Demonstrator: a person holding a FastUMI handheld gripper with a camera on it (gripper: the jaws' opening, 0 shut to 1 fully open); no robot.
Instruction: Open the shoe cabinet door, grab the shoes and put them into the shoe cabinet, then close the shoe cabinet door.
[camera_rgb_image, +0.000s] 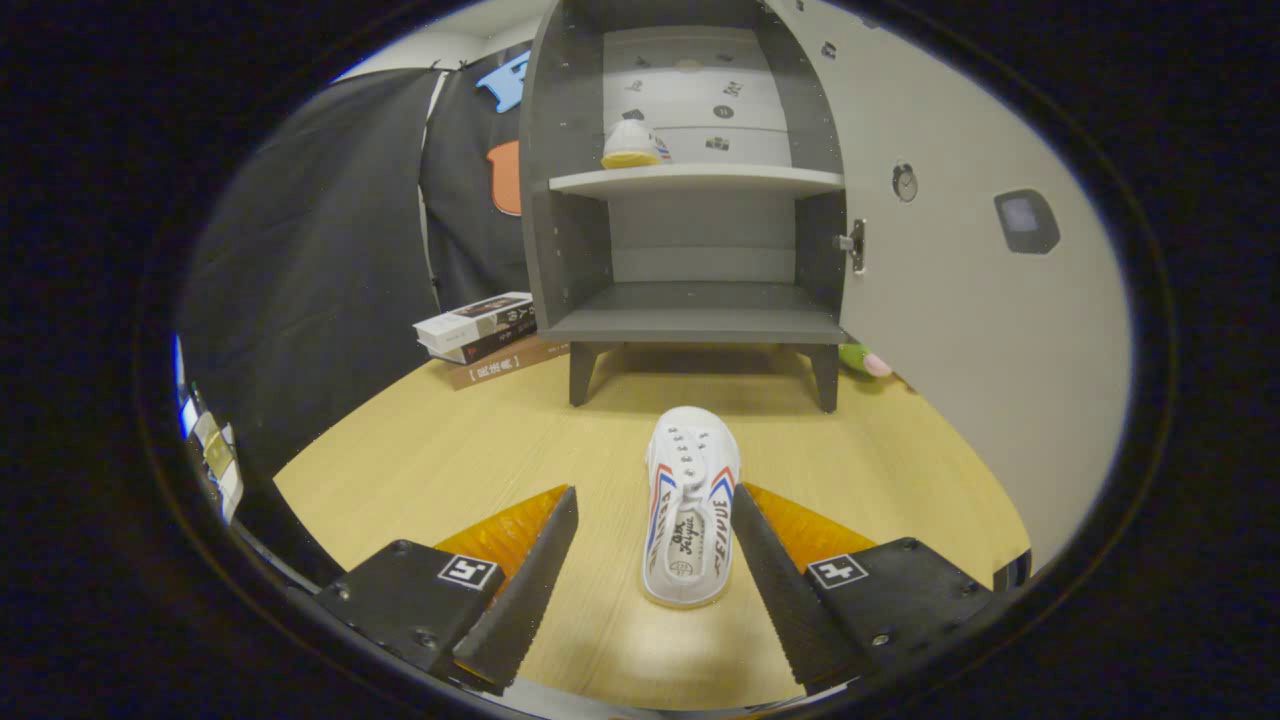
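My gripper (655, 500) stands open around the white shoe (690, 505) on the table (420, 460); right finger nearly touching, left clear. Risk: uneven closing twists it from the grasp.

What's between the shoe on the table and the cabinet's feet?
Bare tabletop, per gripper view. Shoe lies between the open gripper fingers; cabinet stands beyond.

A staged test booth, not a home: a small shoe cabinet (700, 200) stands on a wooden surface (450, 460), black cloth wall (320, 250) on the left.
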